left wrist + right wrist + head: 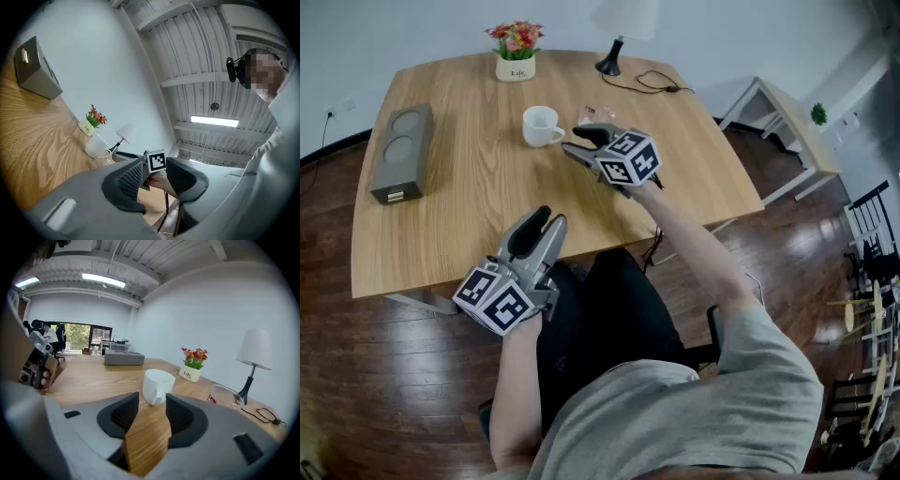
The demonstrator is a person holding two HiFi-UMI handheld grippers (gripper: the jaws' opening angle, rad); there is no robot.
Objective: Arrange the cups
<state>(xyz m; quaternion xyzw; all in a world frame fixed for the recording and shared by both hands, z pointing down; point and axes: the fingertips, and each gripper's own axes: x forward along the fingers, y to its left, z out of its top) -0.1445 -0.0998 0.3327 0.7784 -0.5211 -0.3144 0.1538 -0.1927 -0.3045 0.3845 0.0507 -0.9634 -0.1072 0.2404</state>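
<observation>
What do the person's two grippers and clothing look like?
Both the left gripper and the right gripper have grey bodies, tongs with black ribbed pads, and a cube of black-and-white square markers at the back. The person wears a grey short-sleeved T-shirt and dark trousers.

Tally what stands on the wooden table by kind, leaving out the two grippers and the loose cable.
Cups: 2, a white mug and a clear glass
Flower pot: 1
Lamp: 1
Grey box: 1
Total: 5
</observation>
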